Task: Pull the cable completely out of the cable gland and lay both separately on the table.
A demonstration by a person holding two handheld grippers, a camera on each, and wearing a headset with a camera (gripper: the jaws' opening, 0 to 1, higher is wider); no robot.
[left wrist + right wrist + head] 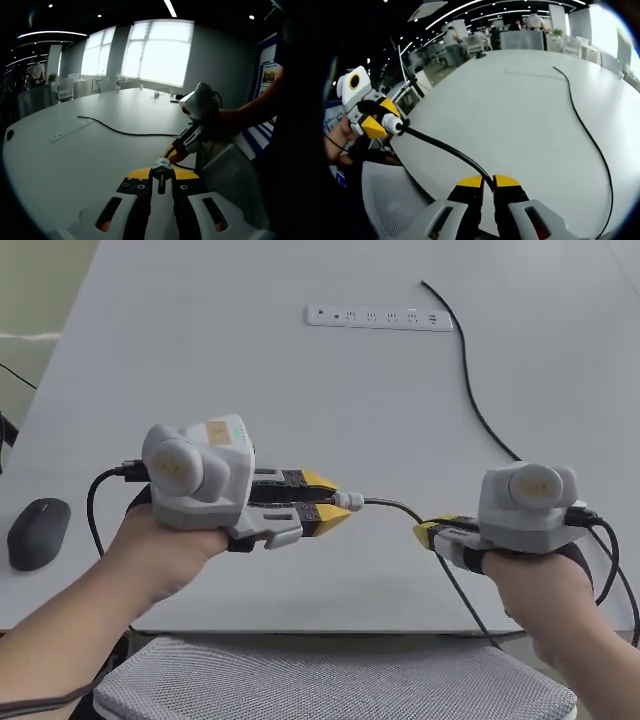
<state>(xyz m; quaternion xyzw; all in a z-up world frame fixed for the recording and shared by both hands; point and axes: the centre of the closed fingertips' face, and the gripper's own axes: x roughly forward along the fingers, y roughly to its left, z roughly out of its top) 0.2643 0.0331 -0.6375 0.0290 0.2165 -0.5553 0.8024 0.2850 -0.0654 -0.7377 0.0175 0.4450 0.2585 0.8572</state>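
Note:
My left gripper (pixel 335 506) is shut on a small white cable gland (pixel 347 501), held above the near edge of the white table (pixel 300 380). In the left gripper view the gland (pixel 162 169) sits between the yellow fingertips (pixel 137 173). A thin black cable (pixel 392 505) runs out of the gland to my right gripper (pixel 422 531), which is shut on it. In the right gripper view the cable (pixel 445 148) stretches from my jaws to the gland (pixel 393 123) in the other gripper. The cable's loose end hangs down past the table edge (pixel 465 595).
A white power strip (pixel 378 318) lies at the far middle of the table, its black cord (pixel 475 400) curving toward the right. A black mouse (pixel 38 531) rests at the near left. A grey mesh chair (pixel 330 680) stands below the table edge.

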